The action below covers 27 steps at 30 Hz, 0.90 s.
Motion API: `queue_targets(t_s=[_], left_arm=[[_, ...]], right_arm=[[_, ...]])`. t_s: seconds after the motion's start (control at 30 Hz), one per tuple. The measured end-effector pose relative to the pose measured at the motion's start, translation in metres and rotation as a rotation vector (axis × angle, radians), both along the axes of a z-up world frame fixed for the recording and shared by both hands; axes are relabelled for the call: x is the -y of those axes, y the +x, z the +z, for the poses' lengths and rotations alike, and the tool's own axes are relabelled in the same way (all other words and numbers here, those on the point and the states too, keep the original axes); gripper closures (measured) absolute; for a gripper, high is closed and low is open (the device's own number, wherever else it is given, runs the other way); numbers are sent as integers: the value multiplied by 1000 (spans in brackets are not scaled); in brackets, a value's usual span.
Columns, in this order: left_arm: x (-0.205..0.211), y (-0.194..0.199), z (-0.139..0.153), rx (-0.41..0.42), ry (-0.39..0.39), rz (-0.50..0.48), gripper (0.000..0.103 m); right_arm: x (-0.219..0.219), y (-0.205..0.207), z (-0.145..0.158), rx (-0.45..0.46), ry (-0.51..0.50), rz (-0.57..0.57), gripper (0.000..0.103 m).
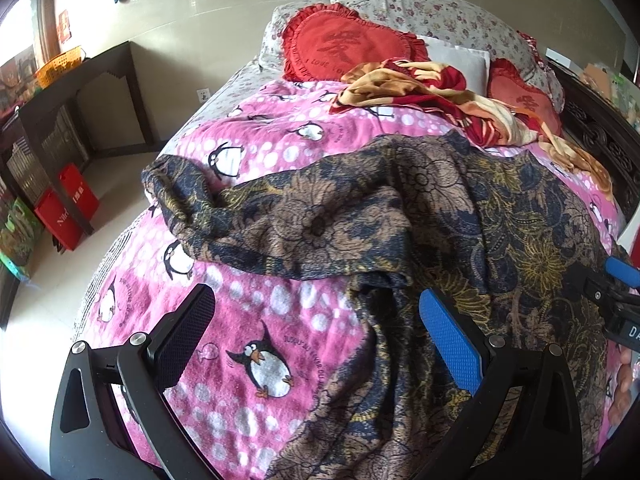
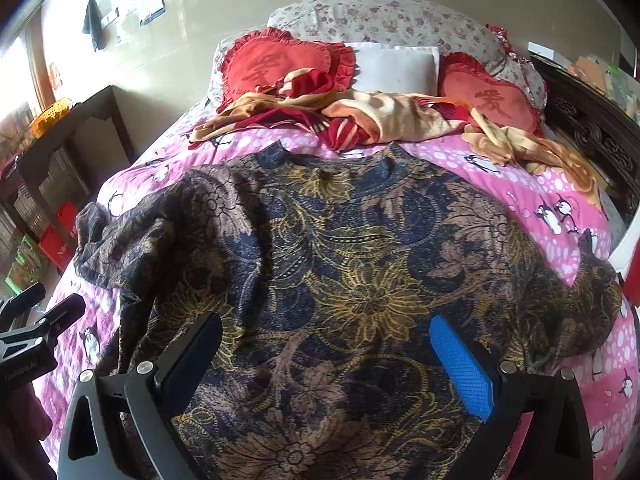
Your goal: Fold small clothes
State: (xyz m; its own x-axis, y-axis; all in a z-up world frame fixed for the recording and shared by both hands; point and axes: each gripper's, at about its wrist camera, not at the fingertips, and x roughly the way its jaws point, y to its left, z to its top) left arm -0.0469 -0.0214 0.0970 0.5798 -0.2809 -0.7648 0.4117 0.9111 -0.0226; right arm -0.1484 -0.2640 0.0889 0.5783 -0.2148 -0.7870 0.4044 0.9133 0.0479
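Dark floral garment [image 2: 340, 248] spread on pink blanket [image 2: 532, 196], left sleeve rumpled

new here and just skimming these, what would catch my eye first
The dark floral top spread across the middle of the bed, one sleeve bunched at its left side. Under it lies a bright pink penguin blanket, and two red heart pillows sit at the head of the bed. Both claws are open just above the cloth: the left claw at the top's left edge, the right claw over its middle.
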Motion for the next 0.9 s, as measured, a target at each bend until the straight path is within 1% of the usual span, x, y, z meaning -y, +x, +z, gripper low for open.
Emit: queue_targets(t_s=[0.2,0.6,0.73,0.83,0.9], left_arm=[[-7,7,-2,-5,0,24,0],[-14,15,-6,-26,-5,35,0],[-34,34,-7,-60,-38,87,0],[-56,60,-8,-68,-49,140,0],[-70,79,-11,-89,-54,168,0]], right_arm=[[-3,5,-2,-5,-3,14,0],[-5,7,-7,-13,8,16,0],[-5,7,-8,-17,15,17,0],[-4,7,-11,-21,23,20,0],[-3,6,-13,-24,32,20,0]])
